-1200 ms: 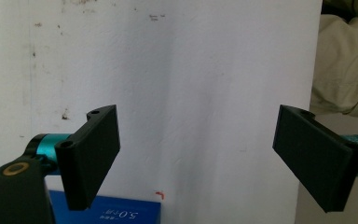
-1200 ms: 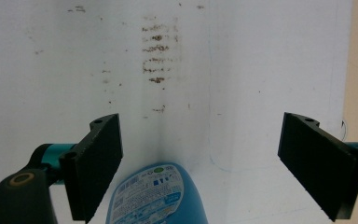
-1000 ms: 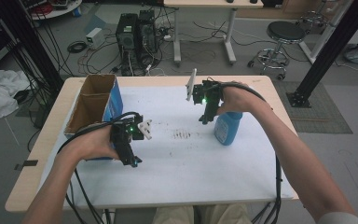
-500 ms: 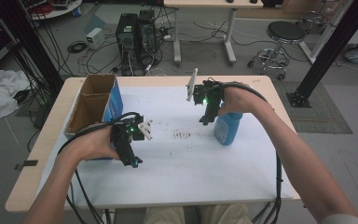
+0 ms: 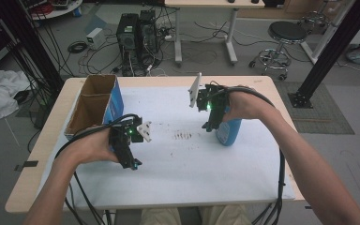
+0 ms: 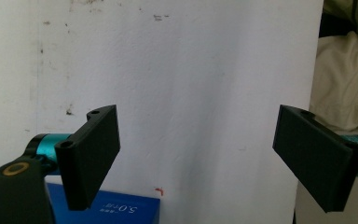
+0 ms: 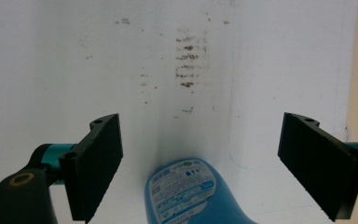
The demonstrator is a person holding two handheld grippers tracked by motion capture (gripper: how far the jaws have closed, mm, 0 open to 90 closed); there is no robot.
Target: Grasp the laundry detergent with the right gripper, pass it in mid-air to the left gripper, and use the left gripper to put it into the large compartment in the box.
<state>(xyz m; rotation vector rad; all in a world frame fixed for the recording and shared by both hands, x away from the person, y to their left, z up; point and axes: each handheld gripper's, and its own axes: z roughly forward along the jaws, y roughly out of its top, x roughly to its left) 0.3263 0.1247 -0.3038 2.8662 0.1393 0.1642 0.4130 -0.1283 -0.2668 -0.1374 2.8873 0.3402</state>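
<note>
The right gripper hung spread wide above the blue bottle, which lay on the counter's right half, its long axis running between the jaws toward the counter's middle. The left gripper, also released and grasping nothing, was well apart, near the cardboard box. The bottle's near end was cut off, its cap out of view.

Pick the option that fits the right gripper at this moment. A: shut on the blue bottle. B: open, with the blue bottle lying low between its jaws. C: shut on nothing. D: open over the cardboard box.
B: in the right gripper view the right gripper has its jaws spread wide, and the blue bottle lies low between them on the white table cover, touched by neither jaw.
</note>
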